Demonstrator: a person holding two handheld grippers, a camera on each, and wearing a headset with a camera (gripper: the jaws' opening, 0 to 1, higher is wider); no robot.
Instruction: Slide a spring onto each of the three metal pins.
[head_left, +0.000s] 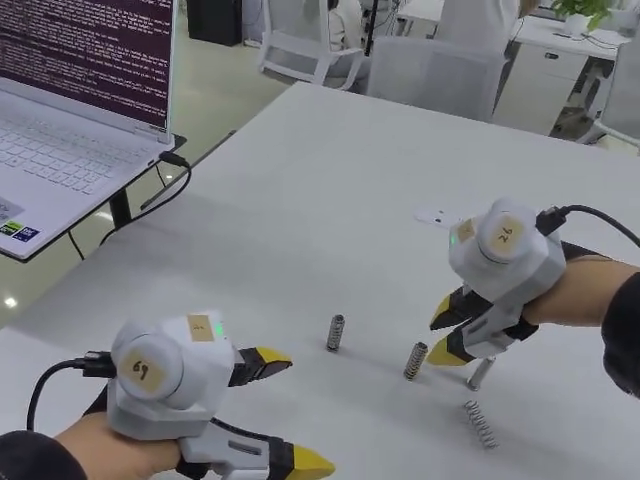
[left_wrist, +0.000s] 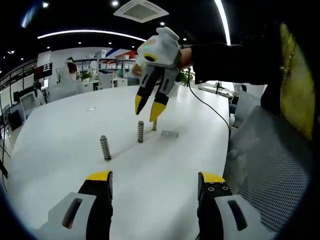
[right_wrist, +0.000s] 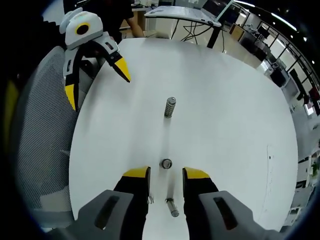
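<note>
L gripper (head_left: 295, 410) & R gripper (head_left: 437, 340): white housings, blk jaws w/ yellow tips, blk cables (head_left: 600, 215). Round tags (head_left: 505, 235): "69" on L, "26" on R. Dark sleeves (head_left: 625, 335).

Bright, even office light; ceiling light strips (left_wrist: 222, 25) glare in the left gripper view. Soft, faint shadows on the white table (head_left: 330, 200) (mid-frame stays sharp). Both gripper views bend hard at edges; far background slightly soft.

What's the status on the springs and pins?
Left gripper open, empty. Right gripper open by the bare pin. Two springs seated, third spring lying loose beside it.
</note>
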